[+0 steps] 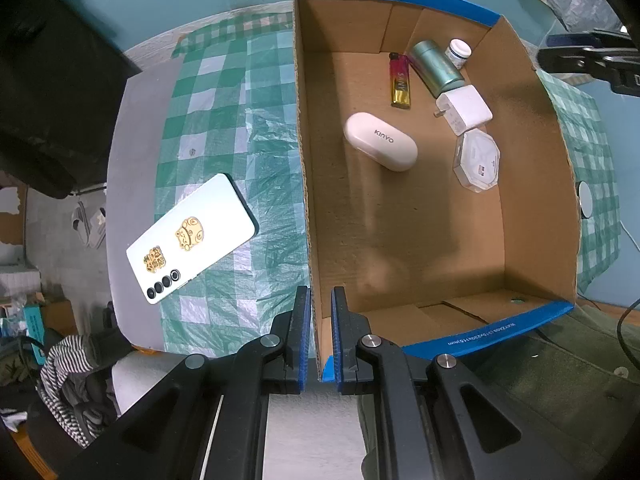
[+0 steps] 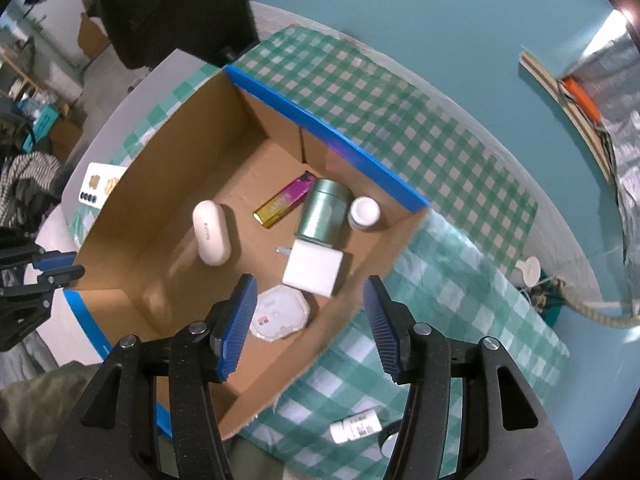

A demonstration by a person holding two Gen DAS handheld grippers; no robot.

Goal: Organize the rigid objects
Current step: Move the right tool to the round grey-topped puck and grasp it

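A cardboard box (image 1: 304, 160) with blue-taped rims stands on a green checked cloth. My left gripper (image 1: 320, 320) is shut on the box's near-left wall. In the box lie a white earbud case (image 1: 380, 142), a lighter (image 1: 400, 80), a green tin (image 1: 436, 66), a white jar (image 1: 458, 52), a white charger (image 1: 466, 110) and a clear octagonal case (image 1: 477, 160). My right gripper (image 2: 310, 280) hangs open above the box's right side, over the octagonal case (image 2: 280, 314) and the charger (image 2: 314, 266), with nothing between its pads.
A white phone (image 1: 192, 240) lies face down on the cloth left of the box. A small white bottle (image 2: 356, 428) lies on the cloth right of the box, near my right gripper. A white round thing (image 2: 528, 270) sits at the table's far right edge.
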